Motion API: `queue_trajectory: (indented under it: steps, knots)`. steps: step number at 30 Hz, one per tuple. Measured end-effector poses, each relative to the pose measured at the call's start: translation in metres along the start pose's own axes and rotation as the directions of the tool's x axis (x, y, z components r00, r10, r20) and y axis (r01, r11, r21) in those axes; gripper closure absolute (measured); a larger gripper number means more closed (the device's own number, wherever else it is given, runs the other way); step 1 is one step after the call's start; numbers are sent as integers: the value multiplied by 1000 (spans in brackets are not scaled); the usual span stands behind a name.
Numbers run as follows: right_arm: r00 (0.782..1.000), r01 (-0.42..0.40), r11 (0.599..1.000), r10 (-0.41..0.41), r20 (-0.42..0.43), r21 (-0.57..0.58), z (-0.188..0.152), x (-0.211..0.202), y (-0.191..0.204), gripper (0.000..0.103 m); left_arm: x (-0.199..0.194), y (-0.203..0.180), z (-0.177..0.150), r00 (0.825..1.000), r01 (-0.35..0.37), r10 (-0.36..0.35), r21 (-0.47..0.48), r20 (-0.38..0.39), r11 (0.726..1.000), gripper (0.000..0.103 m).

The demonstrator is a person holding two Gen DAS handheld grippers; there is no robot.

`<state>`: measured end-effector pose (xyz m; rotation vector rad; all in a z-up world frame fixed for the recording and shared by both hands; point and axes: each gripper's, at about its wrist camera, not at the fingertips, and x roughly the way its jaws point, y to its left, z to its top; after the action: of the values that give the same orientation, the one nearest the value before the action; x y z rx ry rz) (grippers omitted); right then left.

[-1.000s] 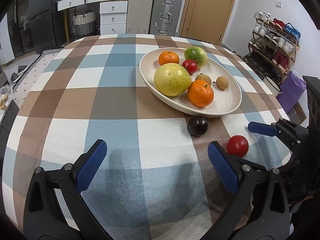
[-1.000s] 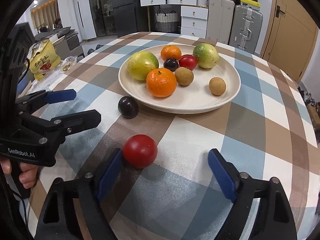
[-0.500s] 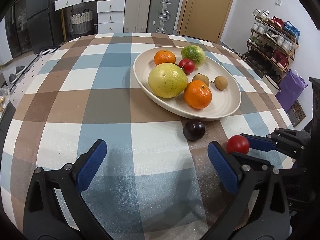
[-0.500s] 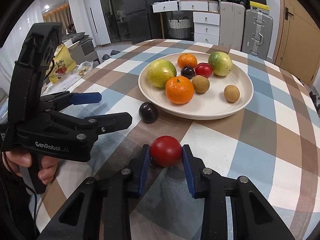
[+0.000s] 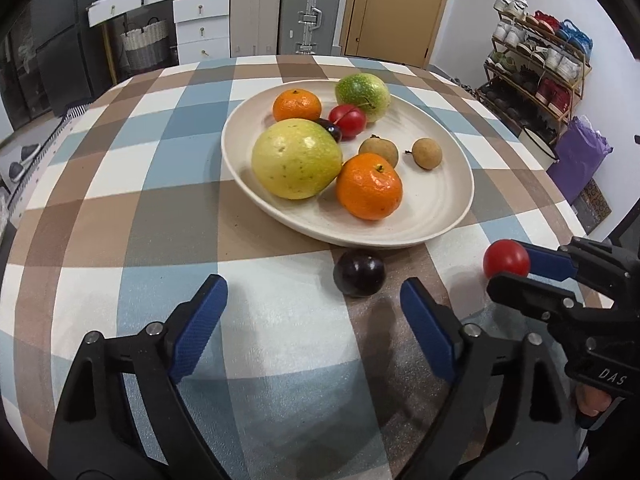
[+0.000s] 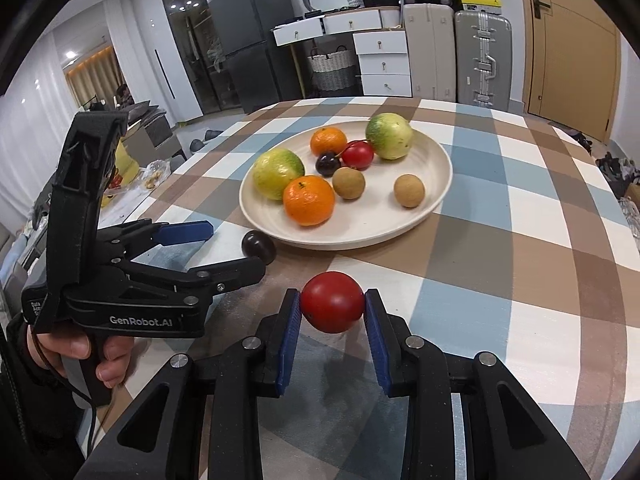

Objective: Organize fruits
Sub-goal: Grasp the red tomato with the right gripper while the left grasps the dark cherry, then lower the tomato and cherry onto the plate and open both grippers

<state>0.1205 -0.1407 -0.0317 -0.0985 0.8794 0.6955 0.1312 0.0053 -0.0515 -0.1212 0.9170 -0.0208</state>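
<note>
Right gripper [image 6: 332, 309] clamped on the red tomato [image 6: 332, 307], blue pads pressing both its sides, the fruit lifted just clear of the checked bench [image 6: 500, 240] in front of the cream plate [image 6: 360, 228]. Left gripper [image 5: 312, 312] low over the bench, jaws closing with nothing between them, the dark plum [image 5: 359, 273] just ahead, lying on the cloth against the plate's near rim. On the plate: two oranges, two yellow-green fruits, two longans, a small tomato and another dark plum.
</note>
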Motion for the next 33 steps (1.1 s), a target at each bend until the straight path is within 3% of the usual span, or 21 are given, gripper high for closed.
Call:
queue_trajectory:
  steps: [2, 3, 5, 7, 12, 33]
  knots:
    - [1000, 8, 1000, -8, 1, 9, 0, -1, -4, 71, 1, -4, 1, 1000, 11, -11, 18, 0, 1000, 26]
    - [1000, 10, 1000, -10, 1, 14, 0, -1, -5, 71, 1, -7, 2, 1000, 21, -22, 30, 4, 999, 36]
    - [1000, 13, 1000, -13, -2, 27, 0, 0, -9, 71, 1, -11, 2, 999, 31, -32, 48, 6, 998, 46]
    - [1000, 16, 999, -16, -3, 32, 0, 0, -10, 71, -1, -15, 1, 998, 64, -65, 69, 7, 996, 77]
    - [1000, 22, 999, -22, -1, 34, -1, 0, -10, 71, -6, -18, -4, 994, 107, -107, 73, 7, 992, 78]
    - [998, 17, 999, -19, 63, 30, 12, -28, -7, 71, -64, -18, 6, 987, 89, -98, 69, 130, 994, 78]
